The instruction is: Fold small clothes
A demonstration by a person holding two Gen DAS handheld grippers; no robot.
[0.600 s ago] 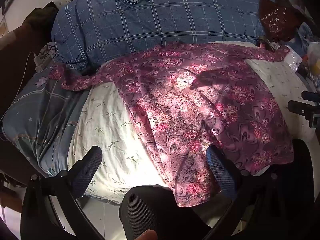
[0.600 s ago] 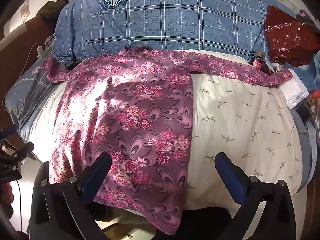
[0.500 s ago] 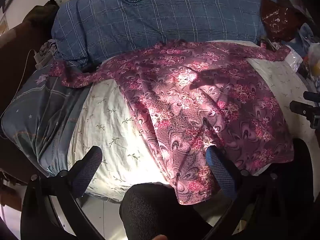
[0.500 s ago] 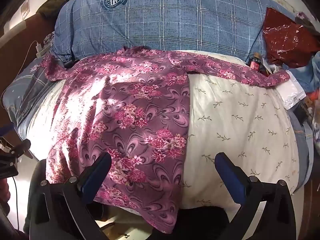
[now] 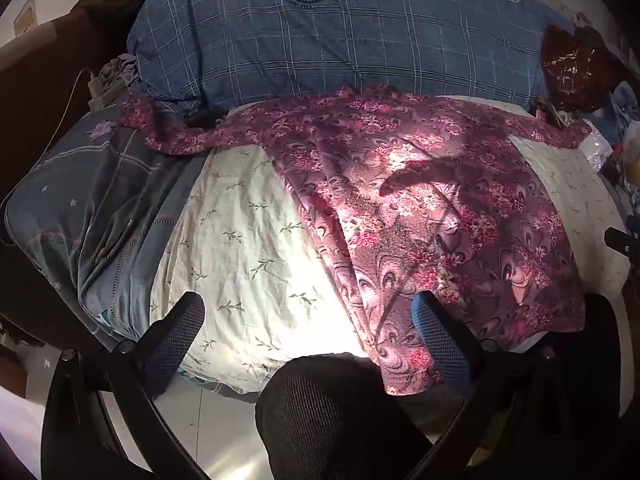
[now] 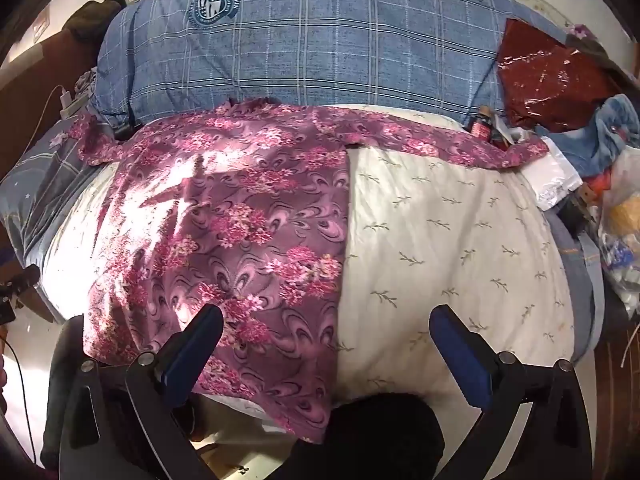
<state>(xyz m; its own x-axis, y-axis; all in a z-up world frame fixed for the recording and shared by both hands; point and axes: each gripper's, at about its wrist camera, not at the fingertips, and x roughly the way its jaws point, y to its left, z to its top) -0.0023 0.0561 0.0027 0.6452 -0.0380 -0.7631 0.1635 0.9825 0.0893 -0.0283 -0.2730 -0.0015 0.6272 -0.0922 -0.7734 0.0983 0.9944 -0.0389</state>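
A purple long-sleeved top with pink flowers (image 5: 432, 208) (image 6: 240, 224) lies spread flat on a cream leaf-print sheet (image 5: 256, 264) (image 6: 448, 248), sleeves stretched out left and right, hem hanging over the near bed edge. My left gripper (image 5: 308, 332) hovers open above the near edge, its right finger over the top's left hem corner, nothing held. My right gripper (image 6: 326, 340) is open too, straddling the top's right side seam near the hem, with nothing between its pads.
A large blue plaid pillow (image 5: 340, 36) (image 6: 312, 48) lies behind the top. A grey-blue blanket (image 5: 88, 208) sits left. A dark red shiny bag (image 6: 548, 80), a small bottle (image 6: 482, 130), a white packet (image 6: 554, 178) and clutter crowd the right. A black knee (image 5: 336, 412) is below.
Both grippers have drifted slightly toward the bed and downward, so the top's hem sits closer to the fingers. The top itself has not moved; both stay open.
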